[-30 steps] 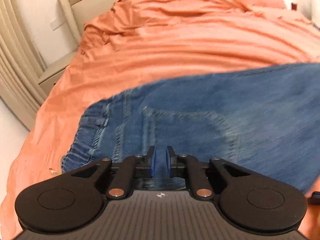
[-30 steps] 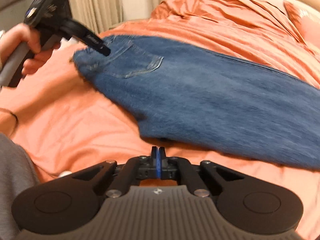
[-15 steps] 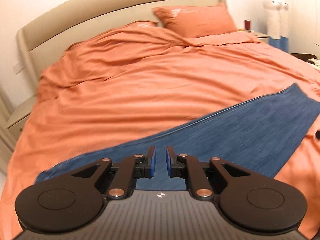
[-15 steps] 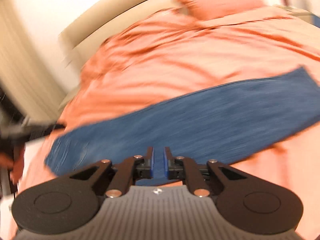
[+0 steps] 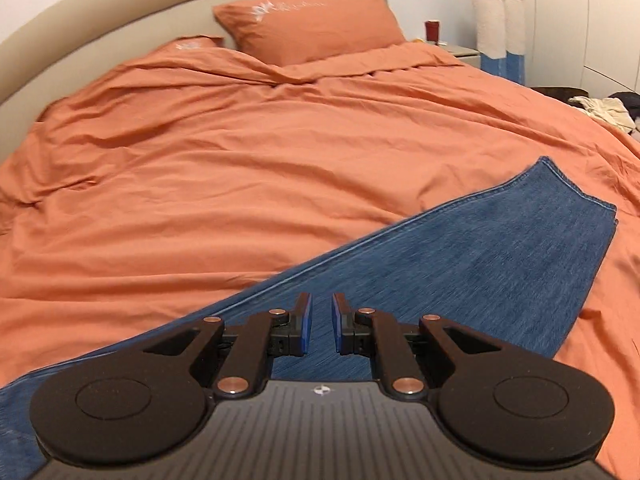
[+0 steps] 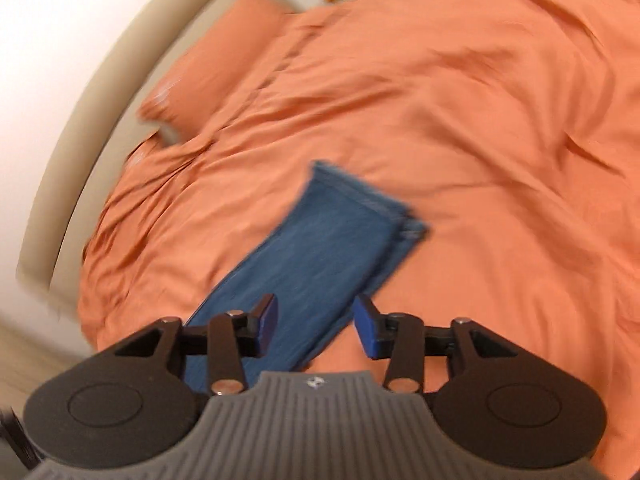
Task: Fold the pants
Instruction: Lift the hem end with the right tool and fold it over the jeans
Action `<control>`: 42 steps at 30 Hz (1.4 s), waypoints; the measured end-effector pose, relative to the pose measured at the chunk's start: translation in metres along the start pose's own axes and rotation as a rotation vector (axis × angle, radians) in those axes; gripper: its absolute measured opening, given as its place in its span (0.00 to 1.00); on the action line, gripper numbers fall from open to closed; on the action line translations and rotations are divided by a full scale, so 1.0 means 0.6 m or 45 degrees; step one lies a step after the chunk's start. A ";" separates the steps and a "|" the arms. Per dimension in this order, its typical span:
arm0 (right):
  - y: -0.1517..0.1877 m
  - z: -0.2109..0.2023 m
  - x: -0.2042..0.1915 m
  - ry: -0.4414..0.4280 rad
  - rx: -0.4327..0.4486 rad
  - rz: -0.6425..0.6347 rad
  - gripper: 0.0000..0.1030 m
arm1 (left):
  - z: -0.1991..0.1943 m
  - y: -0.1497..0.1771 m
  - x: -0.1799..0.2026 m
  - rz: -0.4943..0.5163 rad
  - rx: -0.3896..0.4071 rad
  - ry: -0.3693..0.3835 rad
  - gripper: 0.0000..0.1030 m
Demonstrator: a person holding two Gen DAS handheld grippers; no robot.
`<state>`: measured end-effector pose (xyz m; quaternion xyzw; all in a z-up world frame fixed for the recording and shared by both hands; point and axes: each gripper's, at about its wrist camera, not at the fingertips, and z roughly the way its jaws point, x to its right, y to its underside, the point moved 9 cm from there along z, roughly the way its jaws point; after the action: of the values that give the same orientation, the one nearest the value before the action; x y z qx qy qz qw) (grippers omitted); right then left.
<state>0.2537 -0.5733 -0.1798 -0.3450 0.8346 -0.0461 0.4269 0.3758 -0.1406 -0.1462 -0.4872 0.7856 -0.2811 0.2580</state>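
Blue jeans (image 5: 460, 272) lie flat, legs stacked, on the orange duvet (image 5: 240, 152). In the left wrist view the leg runs from lower left to the hem (image 5: 576, 200) at the right. My left gripper (image 5: 320, 328) hovers over the mid-leg, all but shut, with a narrow slit between the blue pads and nothing in it. The blurred right wrist view shows the leg end (image 6: 320, 248) and its hem (image 6: 360, 192) ahead. My right gripper (image 6: 316, 328) is above the leg's near part. Its jaws are opening, and nothing is between them.
Two orange pillows (image 5: 312, 24) rest against the beige headboard (image 5: 80, 28). A nightstand with a red cup (image 5: 433, 30) and two alpaca plush toys (image 5: 496, 8) stand at the far right. A clothes heap (image 5: 600, 108) lies beyond the bed's right edge.
Both grippers swept from the waistband end along the leg toward the hem. The right gripper rolled and its jaws went from shut to apart. The left jaws kept their narrow gap.
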 end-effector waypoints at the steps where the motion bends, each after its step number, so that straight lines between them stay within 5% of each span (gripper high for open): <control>1: -0.007 0.010 0.022 0.012 0.000 0.049 0.42 | 0.013 0.000 0.007 0.004 -0.009 0.011 0.15; 11: -0.040 0.111 0.100 -0.067 0.018 0.319 0.40 | 0.152 -0.009 0.044 0.005 -0.076 0.099 0.15; 14: -0.048 0.126 0.111 -0.083 0.041 0.343 0.33 | 0.183 -0.011 0.051 0.002 -0.079 0.093 0.15; 16: -0.051 0.134 0.115 -0.073 0.046 0.329 0.19 | 0.200 -0.011 0.053 -0.007 -0.086 0.086 0.15; 23: -0.062 0.123 0.093 -0.026 0.086 0.154 0.10 | 0.221 -0.015 0.051 -0.070 -0.069 0.035 0.15; 28: -0.086 0.078 0.013 -0.024 0.148 -0.063 0.10 | 0.158 -0.024 0.021 -0.153 0.016 0.028 0.15; 34: -0.093 0.013 -0.158 -0.047 0.236 -0.434 0.10 | 0.041 0.006 -0.056 -0.281 0.078 0.033 0.15; 42: -0.013 -0.018 -0.400 -0.188 0.276 -0.713 0.10 | -0.087 0.079 -0.151 -0.438 0.109 0.067 0.15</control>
<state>0.3456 -0.4339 -0.0067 -0.5166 0.6640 -0.2257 0.4912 0.3466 -0.0305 -0.1302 -0.5956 0.6843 -0.3670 0.2059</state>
